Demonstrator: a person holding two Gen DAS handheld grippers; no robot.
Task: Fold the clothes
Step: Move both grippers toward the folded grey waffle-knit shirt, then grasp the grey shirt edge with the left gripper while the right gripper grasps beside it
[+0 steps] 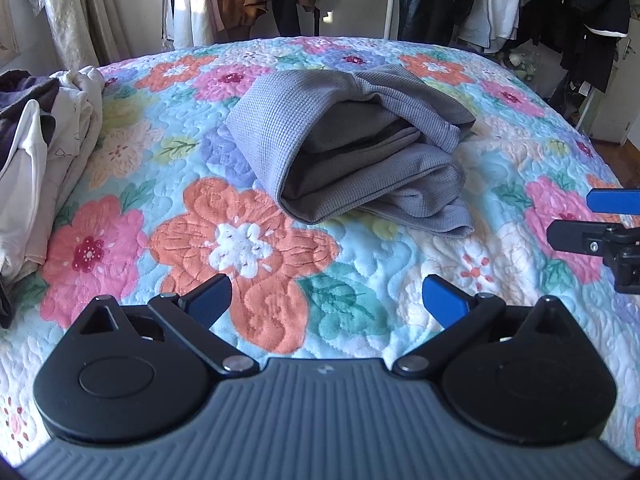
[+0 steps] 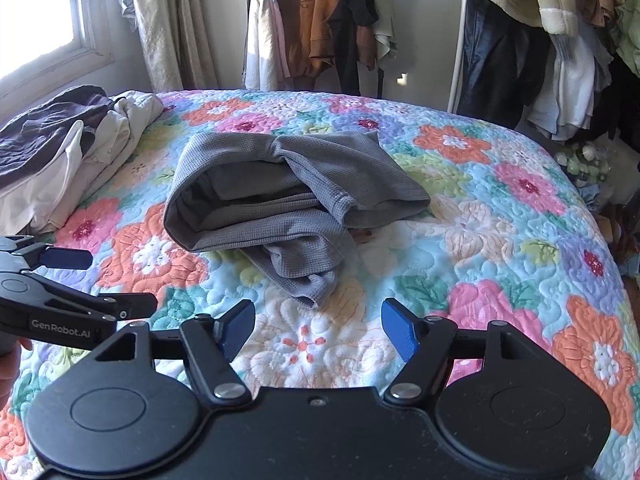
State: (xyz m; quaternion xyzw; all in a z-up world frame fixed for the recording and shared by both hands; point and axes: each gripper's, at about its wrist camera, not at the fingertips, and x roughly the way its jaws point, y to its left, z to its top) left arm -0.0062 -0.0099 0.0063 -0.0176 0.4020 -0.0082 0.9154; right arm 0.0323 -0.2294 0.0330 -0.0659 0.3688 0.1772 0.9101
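While both hand-held grippers, left and right, gape empty, I'd pinch the top by its loose hem.

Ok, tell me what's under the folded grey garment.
The grey garment lies on the floral quilt, which shows all around it. Its own darker inner layers show at the open fold. Whatever lies directly beneath the bundle is covered, so nothing more can be told.

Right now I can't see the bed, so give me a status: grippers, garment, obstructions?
Left gripper and right gripper open, empty. Grey garment folded on quilt, untouched. Clothes pile off to the side.
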